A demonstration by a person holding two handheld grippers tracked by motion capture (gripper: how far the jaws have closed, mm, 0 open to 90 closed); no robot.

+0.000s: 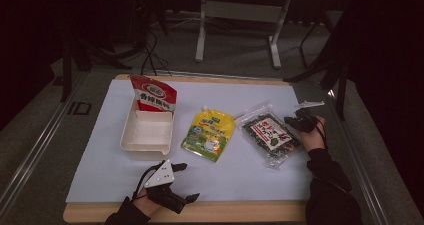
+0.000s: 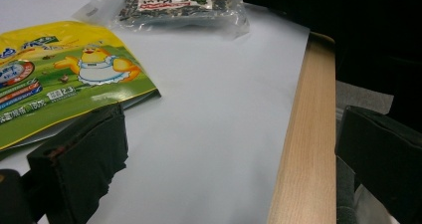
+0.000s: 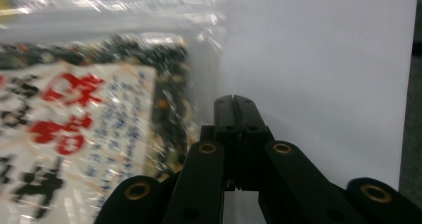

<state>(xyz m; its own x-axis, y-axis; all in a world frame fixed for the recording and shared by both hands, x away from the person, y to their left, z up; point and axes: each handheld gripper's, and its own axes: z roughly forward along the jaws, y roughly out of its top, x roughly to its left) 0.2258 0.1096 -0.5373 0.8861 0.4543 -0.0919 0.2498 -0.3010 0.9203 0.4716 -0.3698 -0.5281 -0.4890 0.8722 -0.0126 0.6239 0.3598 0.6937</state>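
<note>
hidden or unclear: the right gripper view is blurred, so the print on the seaweed packet (image 3: 74,134) cannot be read there; whether the closed jaws pinch the packet's clear edge cannot be told. the person's right sleeve (image 1: 327,185) is cut off at the bottom of the high view.
right gripper (image 1: 296,121): jaws pressed together, tips at the right edge of the seaweed packet (image 1: 270,134), held in the right hand (image 1: 312,135).
left gripper (image 1: 189,182): jaws wide apart with nothing between them, low at the near edge of the table (image 1: 225,212); one jaw sits over the white sheet (image 2: 214,124), the other past the wooden edge.
seaweed packet: lies flat on the right part of the white sheet (image 1: 100,175), clear wrap with a dark filling and a red and white label.
around it: a yellow-green pouch (image 1: 209,134) lies just to its left, apart from it; farther left a white tray (image 1: 145,132) with a red bag (image 1: 154,96) standing at its far end.
in the way: nothing lies between the right gripper and the packet.
long axis: the packet runs diagonally, from far-left to near-right in the high view, its clear sealed end (image 1: 255,110) pointing away from the person.
</note>
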